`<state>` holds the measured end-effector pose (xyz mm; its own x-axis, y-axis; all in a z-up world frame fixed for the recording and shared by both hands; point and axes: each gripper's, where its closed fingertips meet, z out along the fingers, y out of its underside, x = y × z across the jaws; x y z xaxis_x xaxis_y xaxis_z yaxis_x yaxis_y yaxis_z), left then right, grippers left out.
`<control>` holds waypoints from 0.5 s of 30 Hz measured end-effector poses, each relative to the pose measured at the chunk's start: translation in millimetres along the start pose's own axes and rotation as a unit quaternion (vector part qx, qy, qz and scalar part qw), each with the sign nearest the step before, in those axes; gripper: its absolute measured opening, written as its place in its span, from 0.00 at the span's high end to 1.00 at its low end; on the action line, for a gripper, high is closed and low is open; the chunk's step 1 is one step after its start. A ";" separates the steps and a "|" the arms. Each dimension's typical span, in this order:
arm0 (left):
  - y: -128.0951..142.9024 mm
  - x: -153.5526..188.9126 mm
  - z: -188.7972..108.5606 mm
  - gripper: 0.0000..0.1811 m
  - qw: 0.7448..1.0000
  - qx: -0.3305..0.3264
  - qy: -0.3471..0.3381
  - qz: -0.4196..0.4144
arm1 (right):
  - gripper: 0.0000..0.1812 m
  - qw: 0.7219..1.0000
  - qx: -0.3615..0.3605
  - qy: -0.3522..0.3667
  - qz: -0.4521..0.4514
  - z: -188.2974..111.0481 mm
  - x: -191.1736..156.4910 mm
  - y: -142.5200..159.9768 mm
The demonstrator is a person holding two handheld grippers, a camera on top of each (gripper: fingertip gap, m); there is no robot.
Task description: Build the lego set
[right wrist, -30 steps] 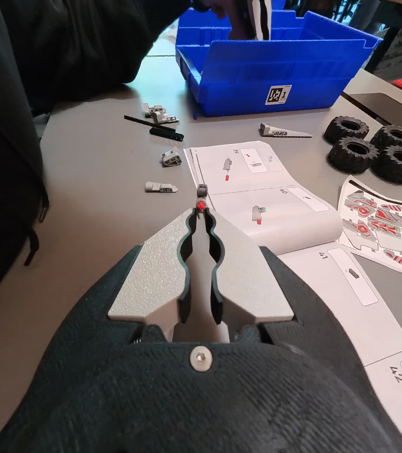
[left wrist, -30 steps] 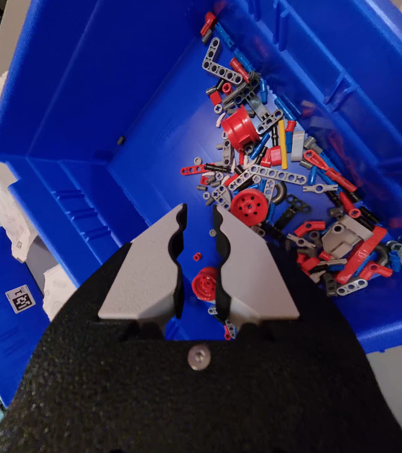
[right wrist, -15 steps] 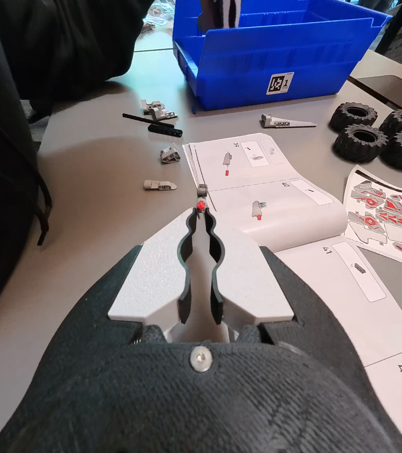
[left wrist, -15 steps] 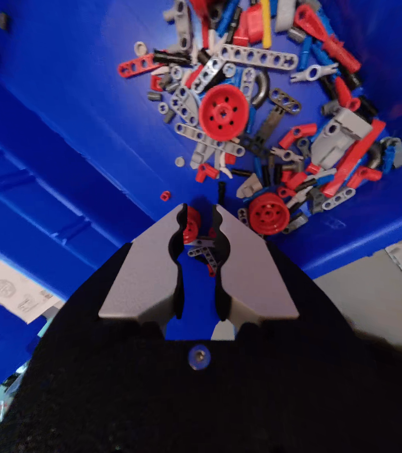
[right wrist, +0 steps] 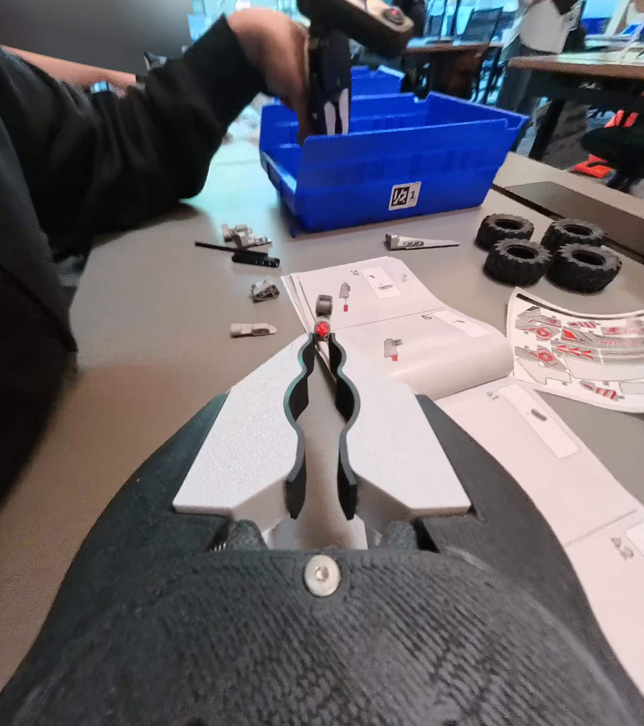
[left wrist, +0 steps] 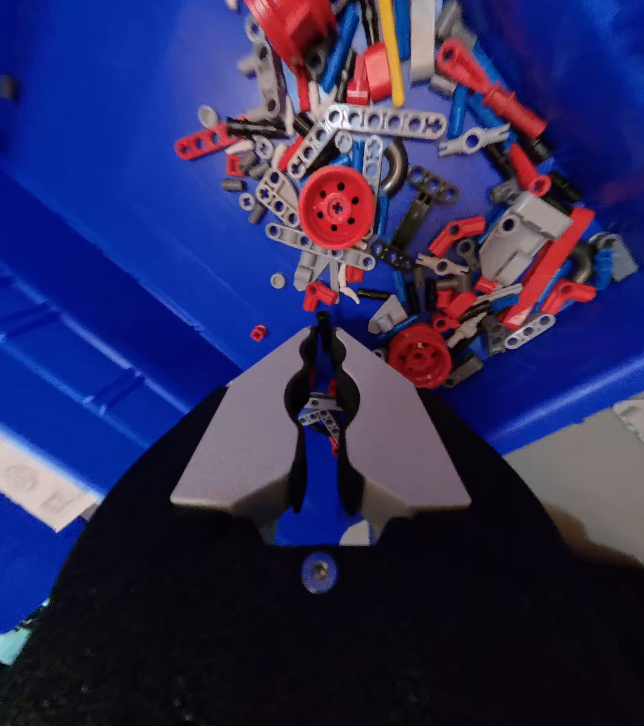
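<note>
Left gripper is inside the blue bin, tips pinched on a small black pin that stands out past them. Bin floor to the left of the tips is bare blue; the loose parts pile crowds the centre and right, up against the right wall. Two red wheel hubs show whole: one in mid-pile, one just right of the fingers; a third red hub is cut off at the top edge. One tiny red bush lies alone, left of the tips.

Right gripper hangs over the grey table, closed on a small grey-and-red assembly held upright at the tips. Table to the left is open up to a dark sleeve. Five loose pieces lie ahead-left, one grey wedge ahead-right. Open instruction booklet sits just right of the tips, then one sticker sheet and four black tyres touching in a cluster near the far right edge.
</note>
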<state>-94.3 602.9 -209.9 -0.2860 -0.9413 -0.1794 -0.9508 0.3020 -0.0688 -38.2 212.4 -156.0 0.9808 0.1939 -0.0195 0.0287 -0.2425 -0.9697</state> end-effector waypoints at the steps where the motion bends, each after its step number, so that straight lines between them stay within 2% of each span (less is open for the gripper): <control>1: -2.8 -0.4 -10.9 0.98 1.000 0.023 -0.012 -0.007 | 0.98 1.000 0.013 0.004 0.020 -7.5 -0.9 -1.7; 5: -13.7 5.7 -59.2 0.98 0.991 0.110 -0.073 -0.023 | 0.97 0.996 0.032 0.030 0.076 -42.7 -5.1 3.0; 8: -35.0 33.5 -89.7 0.98 0.978 0.176 -0.109 -0.006 | 0.97 0.992 0.016 0.050 0.118 -67.6 -6.9 16.0; 11: -72.0 102.6 -104.7 0.98 0.960 0.244 -0.099 0.095 | 0.97 0.984 -0.009 0.056 0.168 -86.5 -9.2 30.0; 15: -131.8 226.1 -104.4 0.98 0.921 0.319 -0.045 0.219 | 0.97 0.974 -0.068 0.076 0.204 -107.4 -6.9 58.0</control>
<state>-46.1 334.5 -138.9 -0.5876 -0.7002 -0.4055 -0.4746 0.7041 -0.5282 -22.7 94.9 -186.0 0.9327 -0.0847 -0.3505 -0.3543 -0.3950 -0.8476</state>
